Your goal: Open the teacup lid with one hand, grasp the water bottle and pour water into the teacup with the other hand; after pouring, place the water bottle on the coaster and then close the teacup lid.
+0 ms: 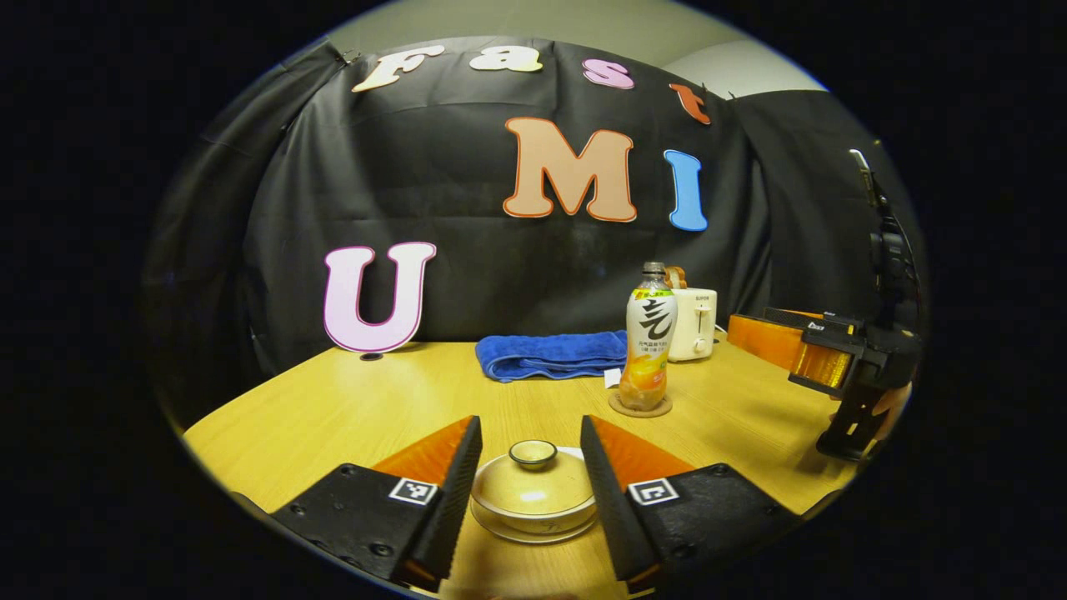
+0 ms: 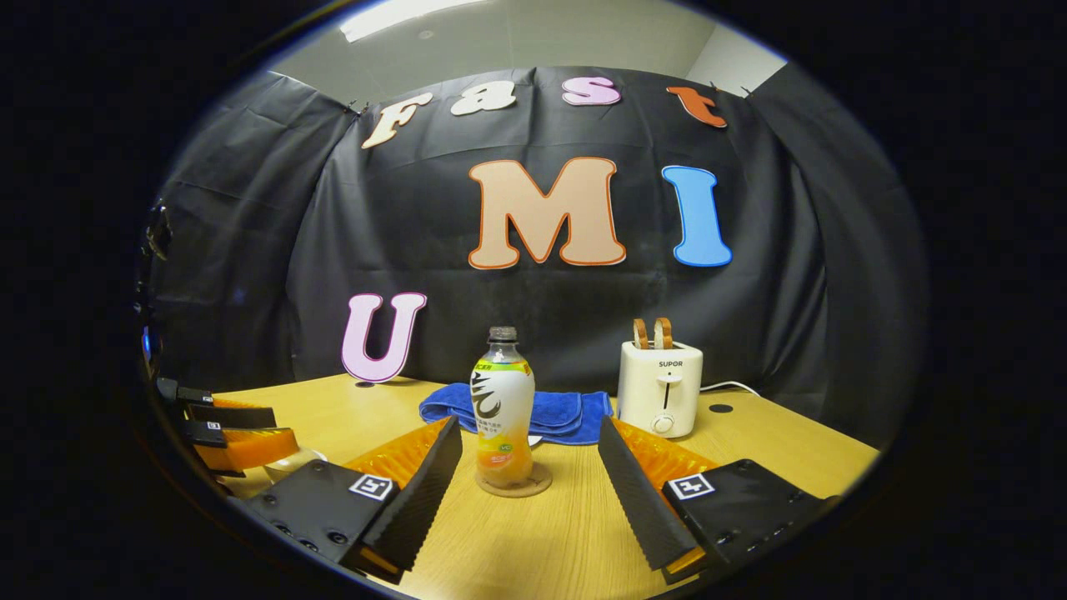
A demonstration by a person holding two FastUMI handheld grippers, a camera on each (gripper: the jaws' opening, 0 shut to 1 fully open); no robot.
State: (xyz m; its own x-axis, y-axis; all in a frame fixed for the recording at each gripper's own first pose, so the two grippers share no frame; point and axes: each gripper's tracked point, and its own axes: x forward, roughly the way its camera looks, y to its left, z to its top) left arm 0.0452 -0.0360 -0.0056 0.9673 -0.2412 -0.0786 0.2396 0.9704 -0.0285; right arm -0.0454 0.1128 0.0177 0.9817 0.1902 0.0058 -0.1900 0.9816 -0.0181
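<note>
Left gripper view. The left gripper [image 1: 531, 479] stands wide, its two fingers [image 1: 454, 492] on either side of the teacup [image 1: 533, 510] with clear gaps between them and it; neither finger touches it. The teacup sits on the table [image 1: 333, 417] at the near edge, and its lid [image 1: 533, 482] is in place, the round knob upright on top. Farther back and slightly to the right, the bottle [image 1: 649, 337] stands upright on the coaster [image 1: 640, 406], cap on, with orange liquid in its lower part. A folded blue towel [image 1: 552, 354] lies behind it near the wall, and a white toaster [image 1: 695, 323] stands just behind the bottle to the right. At the right edge the right gripper [image 1: 821, 354] hangs above the table, well apart from the bottle; from this side I cannot tell how far its jaws stand apart.

Right gripper view. The right gripper [image 2: 529, 487] is spread wide and holds nothing. The bottle [image 2: 503, 408] stands upright on the coaster [image 2: 515, 483] ahead of it, between the lines of the two fingers but beyond their tips, untouched. The towel [image 2: 567, 412] lies behind the bottle; the toaster [image 2: 661, 387], with two slices standing in its slots, is to the right. At the left edge the left gripper [image 2: 242, 429] shows low over the table [image 2: 583, 533], with a pale rim of the teacup [image 2: 292, 460] just under it.
</note>
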